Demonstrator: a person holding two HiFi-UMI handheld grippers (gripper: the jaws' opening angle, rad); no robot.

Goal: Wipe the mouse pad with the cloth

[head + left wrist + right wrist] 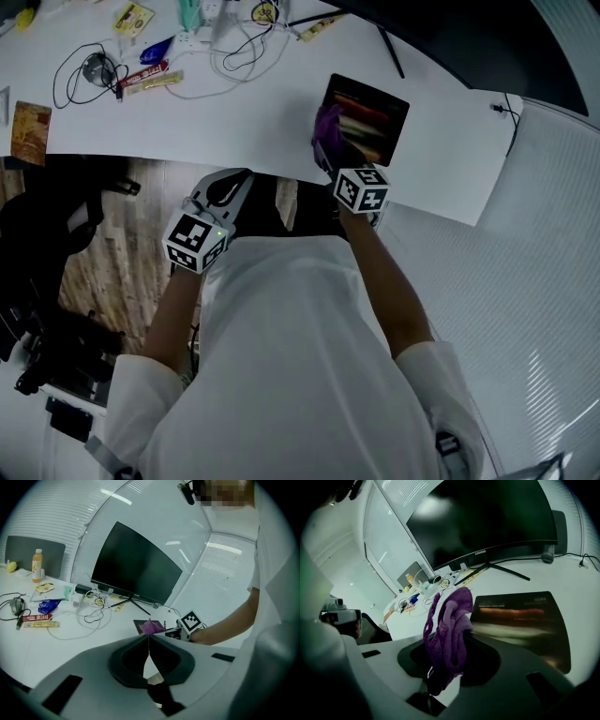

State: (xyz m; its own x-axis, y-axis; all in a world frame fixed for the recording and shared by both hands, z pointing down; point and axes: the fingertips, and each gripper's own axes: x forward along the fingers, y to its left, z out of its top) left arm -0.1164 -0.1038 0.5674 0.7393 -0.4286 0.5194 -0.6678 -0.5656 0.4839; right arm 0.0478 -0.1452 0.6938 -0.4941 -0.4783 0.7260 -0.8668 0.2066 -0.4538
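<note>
Purple cloth (447,634) in right gripper (453,649), at edge of mouse pad (520,616)

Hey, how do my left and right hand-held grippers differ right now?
The right hand-held gripper is clamped on the purple cloth; the left hand-held gripper has its jaws shut together on nothing. The right one reaches out over the mouse pad on the white desk; the left one sits back by the desk's near edge, close to the person's body. Shared: both sets of jaws are closed.
</note>
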